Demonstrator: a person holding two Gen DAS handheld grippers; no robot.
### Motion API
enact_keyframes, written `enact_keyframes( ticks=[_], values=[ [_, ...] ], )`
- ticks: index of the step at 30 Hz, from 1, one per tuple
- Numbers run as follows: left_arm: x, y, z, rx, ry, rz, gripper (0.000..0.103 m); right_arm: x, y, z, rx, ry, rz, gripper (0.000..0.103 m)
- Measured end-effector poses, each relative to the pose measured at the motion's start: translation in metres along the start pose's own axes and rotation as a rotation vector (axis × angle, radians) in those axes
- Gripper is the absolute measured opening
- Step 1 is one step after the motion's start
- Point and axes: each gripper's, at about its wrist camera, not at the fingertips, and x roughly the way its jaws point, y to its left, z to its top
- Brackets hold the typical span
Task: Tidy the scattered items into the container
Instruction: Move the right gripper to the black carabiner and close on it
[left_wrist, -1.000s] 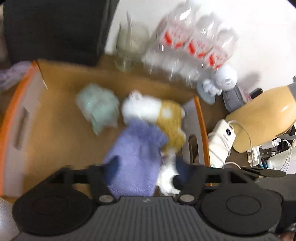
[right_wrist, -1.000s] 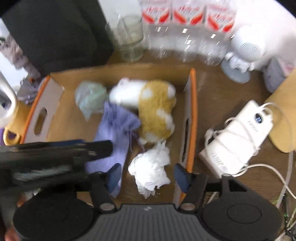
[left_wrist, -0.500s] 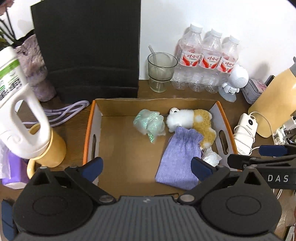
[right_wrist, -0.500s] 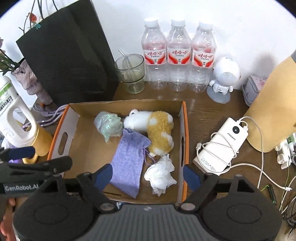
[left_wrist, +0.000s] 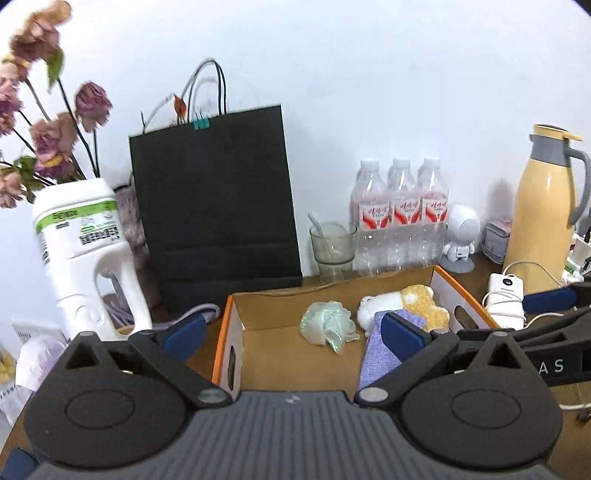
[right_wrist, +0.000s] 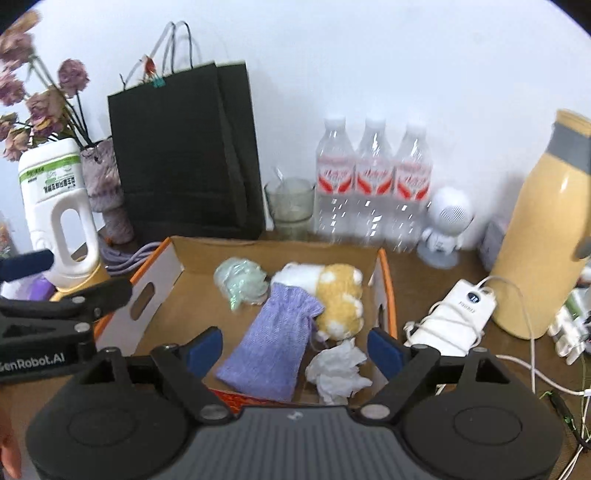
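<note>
Both grippers, left (left_wrist: 291, 330) and right (right_wrist: 295, 347), pull back from the cardboard box (right_wrist: 159, 284), jaws spread wide and empty, four items inside: pouch (right_wrist: 273, 339), plush (right_wrist: 328, 291), mesh ball (right_wrist: 240, 280), tissue (right_wrist: 336, 373).

Two claw-mounted fisheyes, angled down (close), sharing cardboard box (left_wrist: 236, 317) (right_wrist: 384, 280)

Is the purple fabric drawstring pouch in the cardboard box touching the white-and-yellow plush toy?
Touching. The right wrist view shows the purple fabric drawstring pouch with its gathered top lying against the white-and-yellow plush toy, no box floor visible between them.
</note>
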Motion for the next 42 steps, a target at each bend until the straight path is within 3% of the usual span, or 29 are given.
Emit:
enact_keyframes(
  ticks=[3,6,13,18,21,25,31,35,38,42],
  values=[
    [-0.007,0.007,-0.020,-0.070,-0.044,-0.042,0.103,-0.009,0.002,-0.026,-0.001,-0.131,0.018,0.086],
    [-0.013,0.013,-0.042,-0.118,-0.107,-0.049,0.103,-0.010,-0.002,-0.047,0.040,-0.181,0.061,0.087],
    [-0.040,0.019,-0.073,-0.072,-0.073,0.008,0.103,-0.028,0.006,-0.080,0.006,-0.181,0.028,0.087],
    [-0.092,0.036,-0.130,-0.092,-0.020,-0.040,0.103,-0.076,0.011,-0.138,-0.027,-0.175,0.021,0.088],
    [-0.114,0.043,-0.167,-0.123,0.024,-0.027,0.103,-0.101,0.010,-0.174,-0.015,-0.148,0.038,0.088],
    [-0.133,0.044,-0.196,-0.103,0.075,-0.044,0.103,-0.125,0.014,-0.210,-0.046,-0.117,0.040,0.088],
    [-0.132,0.043,-0.193,-0.077,0.079,-0.064,0.103,-0.125,0.021,-0.216,-0.064,-0.073,0.077,0.086],
    [-0.120,0.035,-0.189,-0.056,0.083,-0.088,0.101,-0.108,0.025,-0.208,-0.096,-0.050,0.065,0.078],
    [-0.112,0.031,-0.187,-0.023,0.084,-0.086,0.097,-0.095,0.022,-0.203,-0.099,-0.033,0.061,0.072],
    [-0.101,0.035,-0.181,-0.054,0.107,-0.117,0.085,-0.082,0.016,-0.198,-0.107,-0.014,0.062,0.064]
  ],
)
